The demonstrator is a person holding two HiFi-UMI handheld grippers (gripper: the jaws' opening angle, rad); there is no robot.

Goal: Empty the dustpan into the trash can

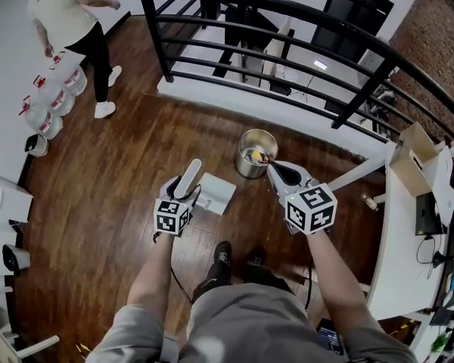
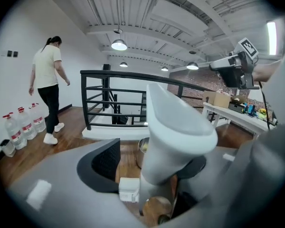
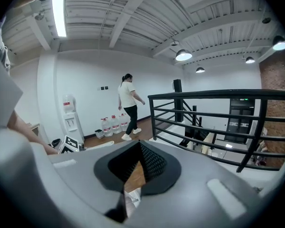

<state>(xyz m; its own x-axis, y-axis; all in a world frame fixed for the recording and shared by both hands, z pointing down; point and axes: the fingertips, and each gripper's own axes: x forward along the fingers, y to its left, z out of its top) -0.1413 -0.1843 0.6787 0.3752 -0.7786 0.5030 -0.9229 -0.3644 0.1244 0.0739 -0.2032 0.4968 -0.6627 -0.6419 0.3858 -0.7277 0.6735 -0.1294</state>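
The head view looks steeply down from above onto the wooden floor [image 1: 98, 203]; the left gripper view sits lower, facing level toward the black railing [image 2: 128, 74]; the right gripper view faces the white wall [image 3: 85, 89] beyond; all three share the railing and the distant person [image 1: 68, 21].

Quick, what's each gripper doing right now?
Left gripper: open, dustpan handle between its jaws, not clamped.
Right gripper: closed, empty.
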